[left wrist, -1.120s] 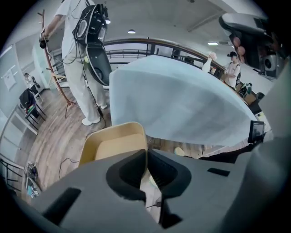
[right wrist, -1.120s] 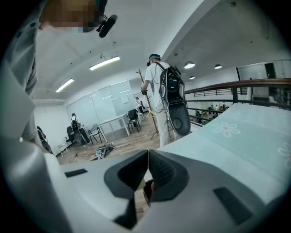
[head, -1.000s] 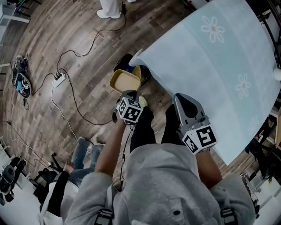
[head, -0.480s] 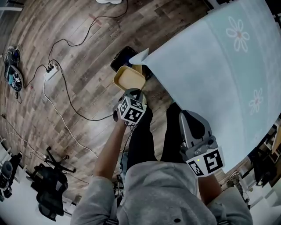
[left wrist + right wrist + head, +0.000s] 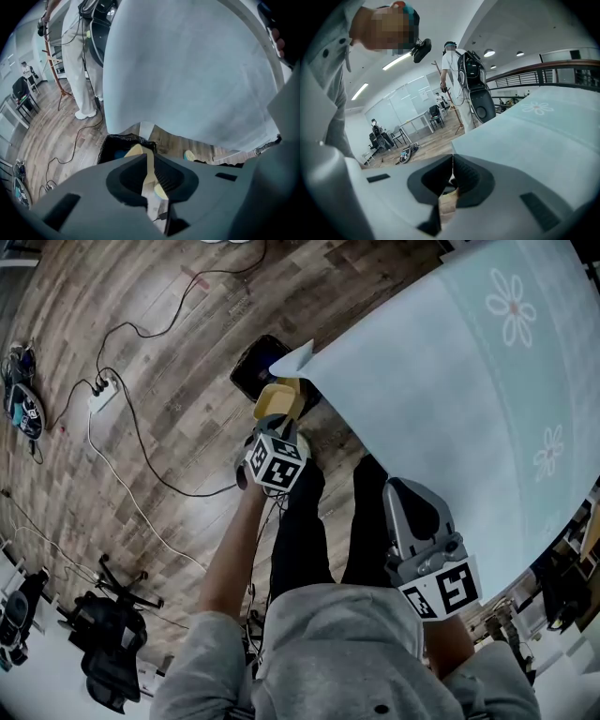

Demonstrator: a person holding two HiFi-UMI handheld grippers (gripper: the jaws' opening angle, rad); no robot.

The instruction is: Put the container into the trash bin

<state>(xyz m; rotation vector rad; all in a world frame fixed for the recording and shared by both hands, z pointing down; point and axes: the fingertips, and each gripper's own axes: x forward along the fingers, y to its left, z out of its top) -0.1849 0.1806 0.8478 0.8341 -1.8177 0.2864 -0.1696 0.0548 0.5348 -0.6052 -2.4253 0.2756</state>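
Observation:
The yellow container (image 5: 279, 399) hangs tilted, rim down, just over the black trash bin (image 5: 255, 369), which stands on the floor by the table's corner. My left gripper (image 5: 279, 425) points steeply down and has the container's thin wall (image 5: 135, 151) between its jaws, which are opening. In the left gripper view the bin (image 5: 115, 146) with its black liner lies right beyond the jaw tips. My right gripper (image 5: 406, 486) is held back near my body beside the table, shut, with nothing between its fingers; its jaw tips (image 5: 452, 159) meet.
A table under a pale blue flowered cloth (image 5: 450, 399) fills the right side, and its corner (image 5: 295, 357) overhangs the bin. Cables and a power strip (image 5: 98, 395) lie on the wood floor at left. A person in white trousers (image 5: 82, 61) stands beyond the bin.
My left gripper has sunk toward the bin with the container, which now shows edge-on and smaller. The right gripper dropped slightly at first, then kept still.

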